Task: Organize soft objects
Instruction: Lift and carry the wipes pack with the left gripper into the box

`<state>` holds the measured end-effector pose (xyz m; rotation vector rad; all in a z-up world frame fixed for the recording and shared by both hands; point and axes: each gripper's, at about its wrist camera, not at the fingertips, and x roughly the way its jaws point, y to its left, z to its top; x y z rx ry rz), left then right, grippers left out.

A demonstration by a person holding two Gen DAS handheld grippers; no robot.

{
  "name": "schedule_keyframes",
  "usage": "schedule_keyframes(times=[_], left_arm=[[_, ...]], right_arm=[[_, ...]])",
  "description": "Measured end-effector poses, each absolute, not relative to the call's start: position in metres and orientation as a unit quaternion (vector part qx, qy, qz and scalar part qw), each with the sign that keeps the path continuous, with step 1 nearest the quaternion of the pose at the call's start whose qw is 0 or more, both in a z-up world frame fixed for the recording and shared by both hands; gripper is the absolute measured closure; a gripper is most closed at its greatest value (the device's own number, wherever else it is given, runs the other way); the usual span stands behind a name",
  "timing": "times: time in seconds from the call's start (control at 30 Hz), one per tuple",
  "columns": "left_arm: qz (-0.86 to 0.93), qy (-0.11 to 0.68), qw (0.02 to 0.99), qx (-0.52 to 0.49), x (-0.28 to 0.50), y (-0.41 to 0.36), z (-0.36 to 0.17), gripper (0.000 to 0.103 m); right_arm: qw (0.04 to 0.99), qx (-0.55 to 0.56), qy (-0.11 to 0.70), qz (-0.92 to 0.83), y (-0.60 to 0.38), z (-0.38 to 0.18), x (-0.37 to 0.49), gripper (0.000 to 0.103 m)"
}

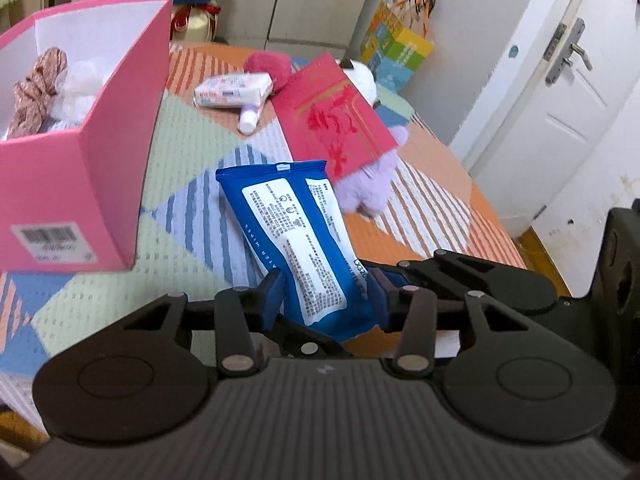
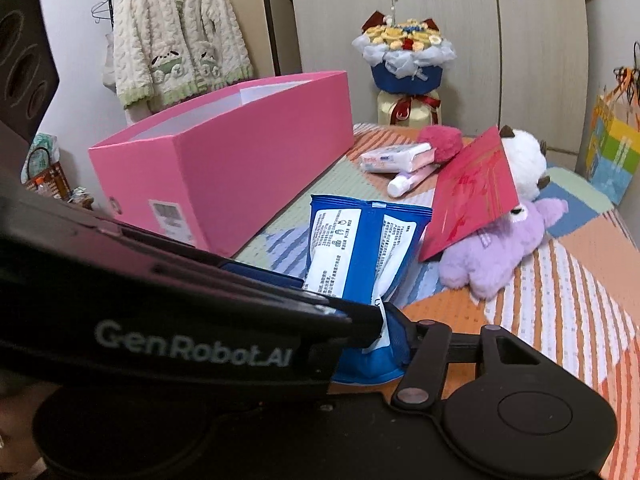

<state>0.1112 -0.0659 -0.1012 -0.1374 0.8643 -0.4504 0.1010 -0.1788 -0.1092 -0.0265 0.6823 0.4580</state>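
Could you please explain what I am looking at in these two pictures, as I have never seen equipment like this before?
There is no robot here: a person holds a two-finger tool in each hand, and each tool carries a wide-angle camera looking along its fingers. One picture comes from the left tool, the other from the right. The left gripper has its jaws pressed on the lower end of a blue wipes pack; the right gripper meets the same pack from the side, though its far finger is hidden. On the patchwork bedspread stand a pink box already holding some soft things, a small tissue pack, a little bottle, a red envelope leaning on a purple plush toy, and a white plush toy.
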Motion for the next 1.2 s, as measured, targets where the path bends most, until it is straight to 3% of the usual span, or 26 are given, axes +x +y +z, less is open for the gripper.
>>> schedule_keyframes(times=[0.37, 0.87, 1.2], left_arm=[[-0.281, 0.437, 0.85, -0.088, 0.078, -0.047, -0.062, 0.059], [-0.303, 0.392, 0.864, -0.087, 0.02, 0.007, 0.008, 0.059], [-0.277, 0.377, 0.881, -0.074, 0.027, 0.045, 0.038, 0.059]], right_arm=[[0.897, -0.049, 0.371, 0.234, -0.174, -0.062, 0.064, 0.04], [0.896, -0.086, 0.331, 0.284, -0.142, 0.011, 0.018, 0.04], [0.895, -0.081, 0.302, 0.317, -0.105, 0.035, 0.03, 0.04]])
